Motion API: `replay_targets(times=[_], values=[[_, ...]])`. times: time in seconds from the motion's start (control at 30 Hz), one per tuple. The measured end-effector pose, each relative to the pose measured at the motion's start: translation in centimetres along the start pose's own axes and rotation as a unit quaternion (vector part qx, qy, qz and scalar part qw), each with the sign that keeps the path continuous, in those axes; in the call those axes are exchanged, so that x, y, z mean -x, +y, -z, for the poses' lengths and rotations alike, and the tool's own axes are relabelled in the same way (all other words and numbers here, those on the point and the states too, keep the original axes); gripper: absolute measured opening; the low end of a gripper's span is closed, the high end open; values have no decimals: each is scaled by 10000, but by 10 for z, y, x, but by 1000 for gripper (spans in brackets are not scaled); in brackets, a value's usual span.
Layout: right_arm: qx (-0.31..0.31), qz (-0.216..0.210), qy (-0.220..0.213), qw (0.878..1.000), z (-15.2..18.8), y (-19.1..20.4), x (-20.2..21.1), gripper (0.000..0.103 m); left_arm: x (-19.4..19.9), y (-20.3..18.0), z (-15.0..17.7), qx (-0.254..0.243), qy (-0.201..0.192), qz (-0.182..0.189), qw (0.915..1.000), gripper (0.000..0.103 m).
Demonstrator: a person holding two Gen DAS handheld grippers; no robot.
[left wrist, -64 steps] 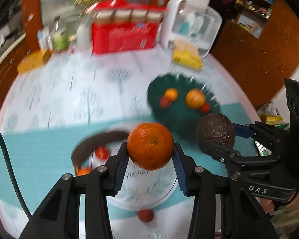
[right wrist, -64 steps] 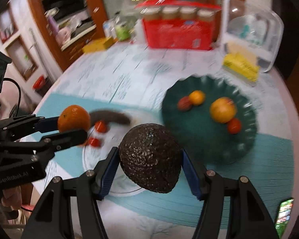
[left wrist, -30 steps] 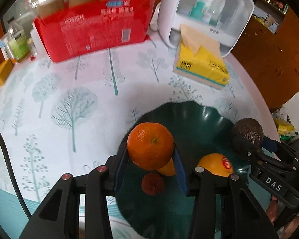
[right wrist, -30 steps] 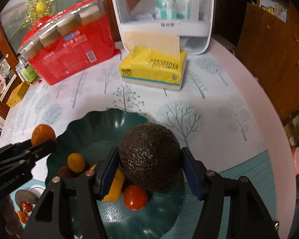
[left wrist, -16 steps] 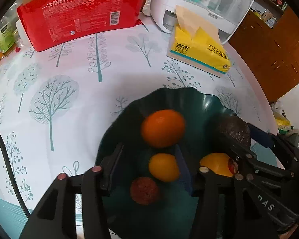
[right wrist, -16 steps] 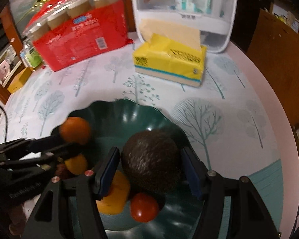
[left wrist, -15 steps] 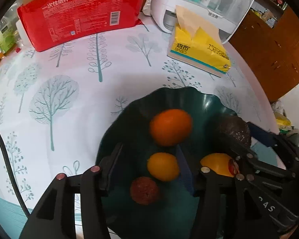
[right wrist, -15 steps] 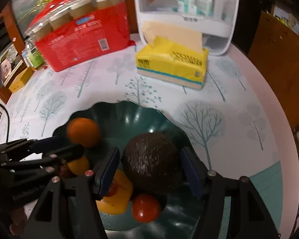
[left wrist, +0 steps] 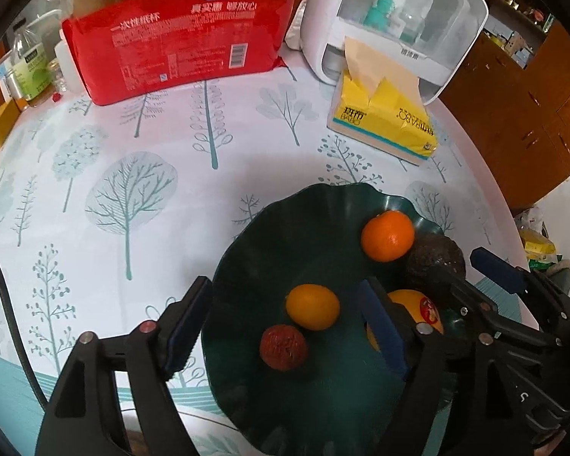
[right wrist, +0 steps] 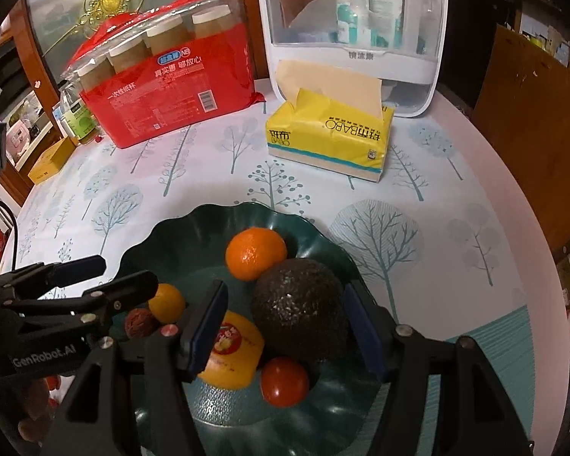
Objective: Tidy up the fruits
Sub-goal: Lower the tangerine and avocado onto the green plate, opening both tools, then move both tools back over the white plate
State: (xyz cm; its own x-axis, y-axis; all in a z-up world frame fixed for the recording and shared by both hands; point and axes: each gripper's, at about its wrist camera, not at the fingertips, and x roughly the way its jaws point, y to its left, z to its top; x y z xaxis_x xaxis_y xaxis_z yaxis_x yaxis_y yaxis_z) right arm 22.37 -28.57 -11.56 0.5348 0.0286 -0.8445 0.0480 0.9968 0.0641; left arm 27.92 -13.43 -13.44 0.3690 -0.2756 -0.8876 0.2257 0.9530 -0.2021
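Observation:
A dark green scalloped plate (left wrist: 247, 266) (right wrist: 163, 235) holds the fruit. The orange (left wrist: 387, 235) (right wrist: 255, 253) lies at its far side, touching the dark avocado (right wrist: 300, 313) (left wrist: 435, 256). A small yellow-orange fruit (left wrist: 312, 306) (right wrist: 166, 302), a dark red fruit (left wrist: 284, 346) (right wrist: 138, 323), a yellow fruit with a sticker (right wrist: 233, 353) (left wrist: 418, 306) and a red tomato (right wrist: 284, 381) also lie in it. My left gripper (left wrist: 285, 323) is open and empty over the plate. My right gripper (right wrist: 285, 326) is open, with the avocado resting between its fingers.
A yellow tissue pack (left wrist: 383, 121) (right wrist: 330, 133) lies behind the plate. A white cosmetics box (right wrist: 353, 30) and a red pack of paper cups (left wrist: 178, 34) stand at the back. Bottles and a yellow box stand at the far left. The table's edge curves at the right.
Both grippers opened. The orange dropped from my left gripper and rolled to the plate's far right side. The avocado settled in the plate as my right jaws spread.

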Motion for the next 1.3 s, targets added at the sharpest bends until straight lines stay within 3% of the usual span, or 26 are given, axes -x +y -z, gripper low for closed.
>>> replay_targets(times=[0.5,1.03,1.3], values=[[-42,-48,-160,9999,13,7,37,64,48,3,21,-46,-188,-30,9998,80],[12,-310,-351,9989,43,25,90,64,116,2,70,-262,-512,-184,9982,80],[258,-537,-503,9970,56,48,118,64,147,13,91,-25,-625,-176,9979,80]])
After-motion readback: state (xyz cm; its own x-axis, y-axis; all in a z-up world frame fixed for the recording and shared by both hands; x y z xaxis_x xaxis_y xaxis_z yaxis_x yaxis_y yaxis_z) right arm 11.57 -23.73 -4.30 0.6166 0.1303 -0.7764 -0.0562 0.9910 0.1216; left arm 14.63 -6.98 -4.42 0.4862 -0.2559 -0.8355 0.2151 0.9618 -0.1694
